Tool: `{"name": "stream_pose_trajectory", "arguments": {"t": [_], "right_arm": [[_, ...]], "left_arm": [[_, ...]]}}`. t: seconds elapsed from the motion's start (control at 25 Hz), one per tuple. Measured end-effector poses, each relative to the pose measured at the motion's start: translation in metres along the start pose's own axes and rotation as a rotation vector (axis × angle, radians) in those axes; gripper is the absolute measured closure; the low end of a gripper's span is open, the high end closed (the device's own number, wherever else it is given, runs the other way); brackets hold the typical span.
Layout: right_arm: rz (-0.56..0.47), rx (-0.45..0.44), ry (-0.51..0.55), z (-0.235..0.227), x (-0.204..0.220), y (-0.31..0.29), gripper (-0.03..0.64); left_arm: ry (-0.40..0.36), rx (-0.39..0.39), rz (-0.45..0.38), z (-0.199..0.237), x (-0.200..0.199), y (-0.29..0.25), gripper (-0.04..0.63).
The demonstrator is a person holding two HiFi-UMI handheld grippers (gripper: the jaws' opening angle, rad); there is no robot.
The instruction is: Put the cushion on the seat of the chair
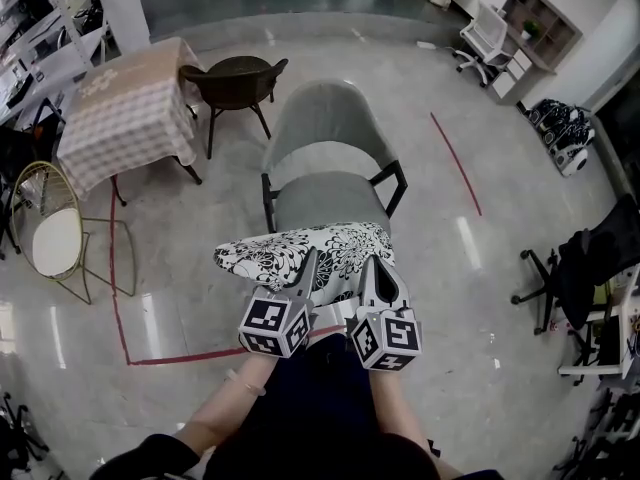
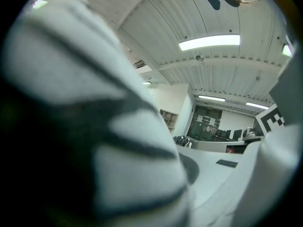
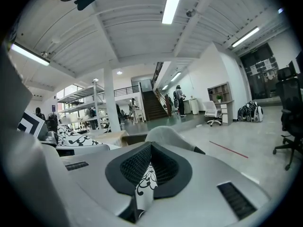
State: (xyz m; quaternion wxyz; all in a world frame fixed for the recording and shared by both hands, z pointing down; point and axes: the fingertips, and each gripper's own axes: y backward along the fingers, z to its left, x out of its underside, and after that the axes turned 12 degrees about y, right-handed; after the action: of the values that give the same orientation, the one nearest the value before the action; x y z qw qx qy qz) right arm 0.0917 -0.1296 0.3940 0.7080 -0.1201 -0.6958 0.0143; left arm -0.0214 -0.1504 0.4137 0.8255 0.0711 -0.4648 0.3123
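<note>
head view: your forearms (image 1: 238,400) reach forward side by side, almost level. your left hand-held gripper (image 1: 306,264) and right hand-held gripper (image 1: 378,268) each pinch the cushion (image 1: 290,251) by its near edge, just before the seat of the chair (image 1: 325,203).

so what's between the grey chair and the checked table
A dark chair stands between the grey chair and the checked table; the head view shows it.
</note>
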Motion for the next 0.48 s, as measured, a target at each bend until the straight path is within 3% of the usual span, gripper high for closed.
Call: {"name": "stream_pose_trajectory", "arguments": {"t": [0.48], "right_arm": [[0.027, -0.037, 0.015, -0.008, -0.003, -0.028, 0.603]], "left_arm": [[0.015, -0.033, 0.025, 0.008, 0.003, -0.024, 0.557]]}}
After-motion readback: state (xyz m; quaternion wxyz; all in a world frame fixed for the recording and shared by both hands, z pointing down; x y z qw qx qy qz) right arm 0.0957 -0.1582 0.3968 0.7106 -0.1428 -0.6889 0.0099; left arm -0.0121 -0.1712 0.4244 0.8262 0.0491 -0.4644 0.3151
